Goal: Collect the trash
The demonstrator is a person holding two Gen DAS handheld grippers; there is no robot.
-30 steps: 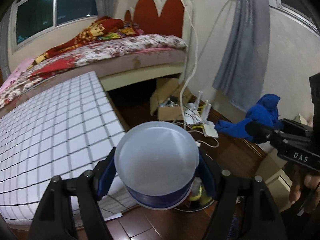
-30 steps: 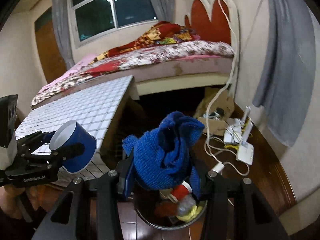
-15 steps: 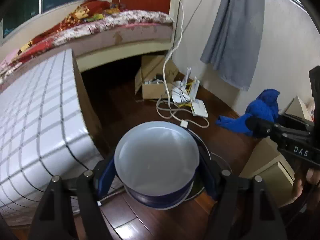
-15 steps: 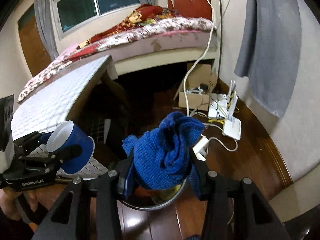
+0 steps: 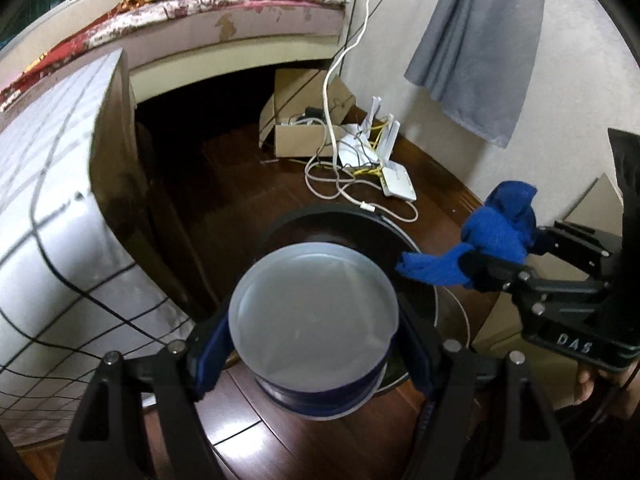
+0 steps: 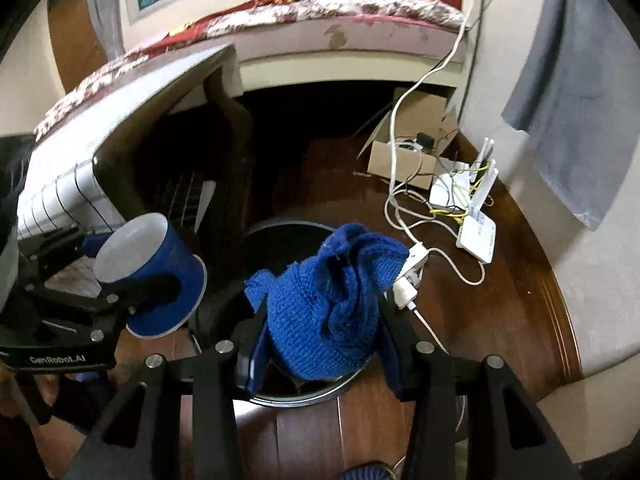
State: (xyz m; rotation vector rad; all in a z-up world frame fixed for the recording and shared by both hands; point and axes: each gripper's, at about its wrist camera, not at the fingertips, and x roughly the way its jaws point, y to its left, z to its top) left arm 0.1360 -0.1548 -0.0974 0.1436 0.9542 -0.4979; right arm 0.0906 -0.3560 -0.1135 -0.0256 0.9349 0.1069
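Note:
My left gripper is shut on a blue paper cup with a white inside, mouth towards the camera, held over the near rim of a round black trash bin on the floor. The cup also shows in the right wrist view, left of the bin. My right gripper is shut on a blue knitted cloth and holds it over the bin. In the left wrist view the cloth hangs at the bin's right edge.
A grid-patterned mattress stands close on the left. A bed is behind. A cardboard box, white routers and cables lie on the wooden floor beyond the bin. A grey curtain hangs on the right wall.
Both grippers have tilted downward and moved closer over the bin, each still holding its item. The bin's dark opening now shows behind the cup and the cloth.

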